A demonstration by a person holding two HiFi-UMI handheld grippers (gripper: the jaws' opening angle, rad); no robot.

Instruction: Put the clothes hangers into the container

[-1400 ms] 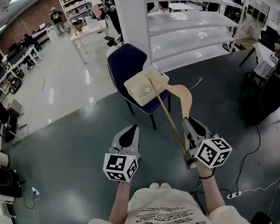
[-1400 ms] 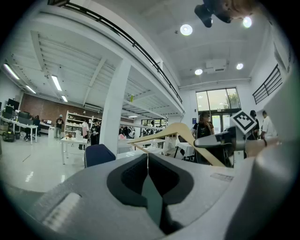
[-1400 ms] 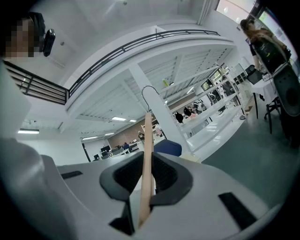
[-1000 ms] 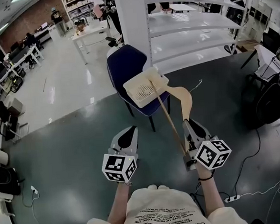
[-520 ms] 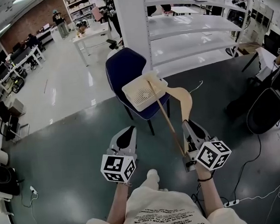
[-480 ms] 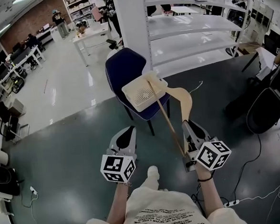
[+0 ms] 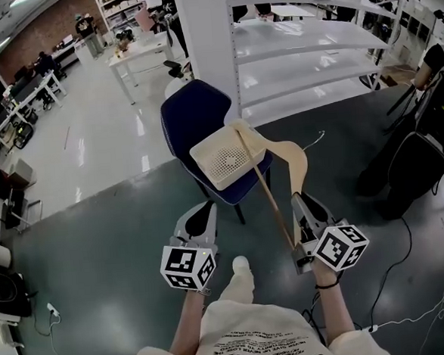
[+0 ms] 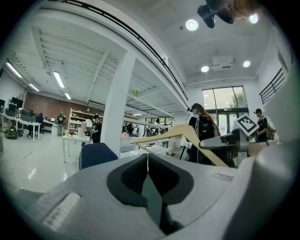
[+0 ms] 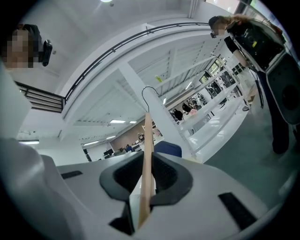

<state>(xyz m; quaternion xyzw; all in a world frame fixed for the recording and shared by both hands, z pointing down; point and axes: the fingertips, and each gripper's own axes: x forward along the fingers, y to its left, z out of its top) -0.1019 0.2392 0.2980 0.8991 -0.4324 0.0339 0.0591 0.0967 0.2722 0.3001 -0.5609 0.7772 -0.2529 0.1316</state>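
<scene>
Right hand-held gripper is pinching the wooden clothes hanger by one end, its jaws narrow and pressing on the wood. Left hand-held gripper is sitting at nine o'clock of it, jaws together on nothing. The white container is resting on the blue chair, at eleven o'clock from the right hand-held gripper. The hanger's far end is showing over its rim, though I can't tell whether it's touching or just above. The way to do this well, I'd say, is keeping that pinch firm, bringing the whole hanger over the opening and tipping the long bar down inside. Only then is letting go safe, so nothing is levering out over the edge.
</scene>
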